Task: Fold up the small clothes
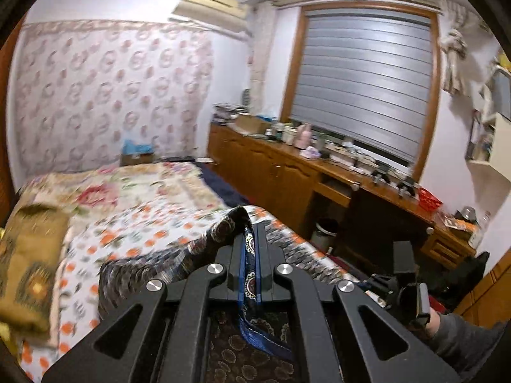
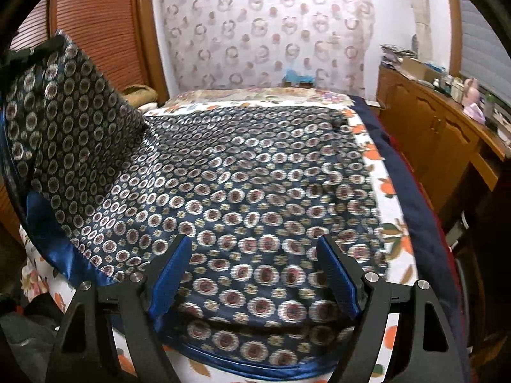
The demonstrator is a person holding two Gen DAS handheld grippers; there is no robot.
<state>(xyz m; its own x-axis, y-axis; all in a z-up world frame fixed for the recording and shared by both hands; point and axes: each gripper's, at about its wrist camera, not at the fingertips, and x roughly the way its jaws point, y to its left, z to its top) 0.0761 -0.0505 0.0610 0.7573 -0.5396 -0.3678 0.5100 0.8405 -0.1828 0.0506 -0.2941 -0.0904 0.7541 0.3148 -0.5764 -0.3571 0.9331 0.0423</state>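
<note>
Scarf (image 2: 255,175) — navy, white-and-maroon ring print, blue satin border; bedsheet (image 2: 392,198) — white, orange flowers; pads (image 2: 169,274) blue.

No readable text, labels, brands, numbers or signs in either view. Items on the desk (image 1: 367,178) are too small and blurred to show any lettering. The air conditioner (image 1: 212,4) shows no legible mark. The scarf (image 2: 255,191) and the bedspread (image 1: 134,210) carry only ring and flower patterns, no writing.
</note>
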